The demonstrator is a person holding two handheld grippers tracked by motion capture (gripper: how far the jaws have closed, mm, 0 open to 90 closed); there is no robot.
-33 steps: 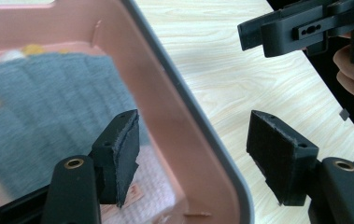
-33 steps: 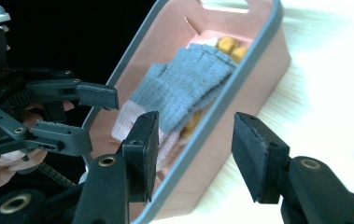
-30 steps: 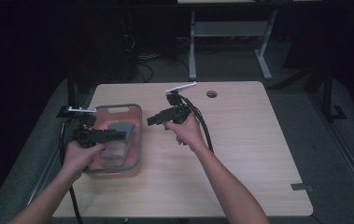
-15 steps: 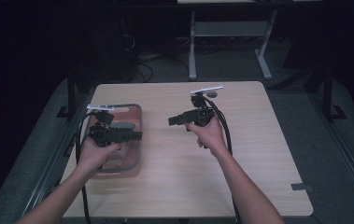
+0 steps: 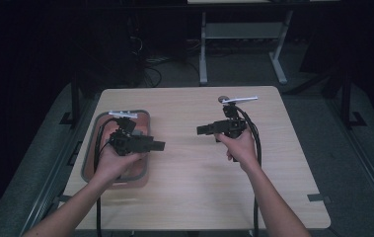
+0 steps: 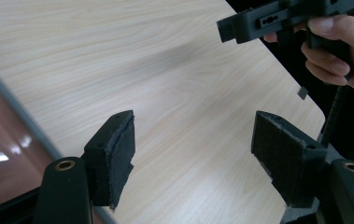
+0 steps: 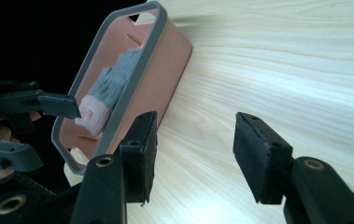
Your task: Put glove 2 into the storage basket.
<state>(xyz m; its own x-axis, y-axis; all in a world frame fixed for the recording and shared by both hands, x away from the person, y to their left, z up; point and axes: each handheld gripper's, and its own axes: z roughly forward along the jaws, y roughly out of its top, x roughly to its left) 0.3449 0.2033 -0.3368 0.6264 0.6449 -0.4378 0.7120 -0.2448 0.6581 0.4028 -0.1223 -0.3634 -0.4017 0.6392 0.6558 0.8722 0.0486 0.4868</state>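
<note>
Pink bin [image 7: 165,70] | grey-pink cloth [image 7: 109,88] inside | no writing legible

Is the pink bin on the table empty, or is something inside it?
Not empty. In the right gripper view, the pink bin holds a folded grey and pink cloth lying against its inner wall.

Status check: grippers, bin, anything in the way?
Left gripper open, jaws just widening, nothing between them. Right gripper open, empty. Bin at table's left edge, grey-and-pink cloth inside. Nothing on the table between the grippers.
</note>
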